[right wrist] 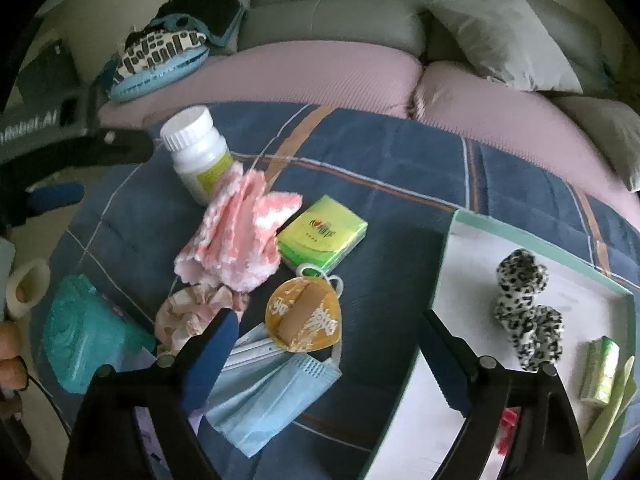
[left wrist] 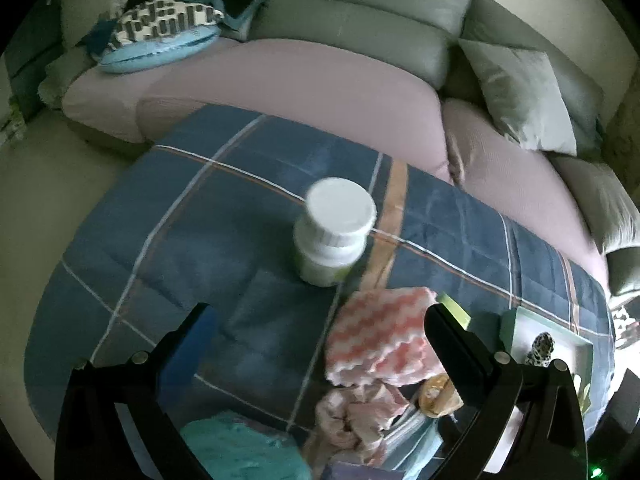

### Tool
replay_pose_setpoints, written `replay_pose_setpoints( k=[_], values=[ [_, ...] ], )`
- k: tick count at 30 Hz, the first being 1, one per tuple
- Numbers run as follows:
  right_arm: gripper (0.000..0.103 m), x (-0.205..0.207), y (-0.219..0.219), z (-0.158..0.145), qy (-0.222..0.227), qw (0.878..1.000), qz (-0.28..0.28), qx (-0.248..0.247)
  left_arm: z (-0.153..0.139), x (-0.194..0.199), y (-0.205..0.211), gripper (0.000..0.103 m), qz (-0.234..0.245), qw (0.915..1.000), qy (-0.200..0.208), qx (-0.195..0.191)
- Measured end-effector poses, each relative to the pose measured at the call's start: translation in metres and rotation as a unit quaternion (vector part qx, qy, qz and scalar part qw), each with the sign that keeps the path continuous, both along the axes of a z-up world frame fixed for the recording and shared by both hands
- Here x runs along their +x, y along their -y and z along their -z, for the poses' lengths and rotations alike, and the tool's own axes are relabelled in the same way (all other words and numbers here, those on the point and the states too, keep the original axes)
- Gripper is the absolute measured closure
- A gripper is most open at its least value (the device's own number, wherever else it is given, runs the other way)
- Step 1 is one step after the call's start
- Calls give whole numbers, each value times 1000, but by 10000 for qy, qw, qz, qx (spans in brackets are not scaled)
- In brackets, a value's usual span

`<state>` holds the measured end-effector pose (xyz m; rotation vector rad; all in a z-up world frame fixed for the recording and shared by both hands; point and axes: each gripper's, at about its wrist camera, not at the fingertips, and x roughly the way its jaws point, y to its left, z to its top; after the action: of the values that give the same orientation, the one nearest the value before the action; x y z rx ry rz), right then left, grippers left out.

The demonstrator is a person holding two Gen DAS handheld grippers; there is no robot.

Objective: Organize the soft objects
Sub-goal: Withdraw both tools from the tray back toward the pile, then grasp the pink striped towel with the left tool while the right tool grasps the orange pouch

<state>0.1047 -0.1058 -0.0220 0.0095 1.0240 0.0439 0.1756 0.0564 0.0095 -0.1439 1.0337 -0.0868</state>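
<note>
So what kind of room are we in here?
Most likely a home living room: a grey sofa with a throw cushion, and a low surface under a blue plaid cover strewn with household odds and ends.

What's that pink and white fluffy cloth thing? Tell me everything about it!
The pink and white cloth looks soft and fuzzy, with wavy zigzag stripes. It lies crumpled and folded on the blue checked blanket, not held by anything. The white bottle stands right against its far edge, the green packet sits beside it, and a crinkled pale pink item lies at its near end.
</note>
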Motion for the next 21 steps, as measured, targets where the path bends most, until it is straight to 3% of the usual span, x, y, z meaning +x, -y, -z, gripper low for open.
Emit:
replay_pose_setpoints(
  k=[3, 8, 21],
  values=[
    [20, 3, -4, 7, -91, 9999, -68, -52, 6, 5, 11, 0, 110, 9997, -94, 193],
    [26, 8, -8, 17, -199, 9996, -110, -136, 17, 10, 17, 0, 210, 9994, -255, 84],
    [31, 14, -14, 37, -386, 9984, -170, -373, 39, 17, 17, 0, 148, 9984, -526, 174]
  ],
)
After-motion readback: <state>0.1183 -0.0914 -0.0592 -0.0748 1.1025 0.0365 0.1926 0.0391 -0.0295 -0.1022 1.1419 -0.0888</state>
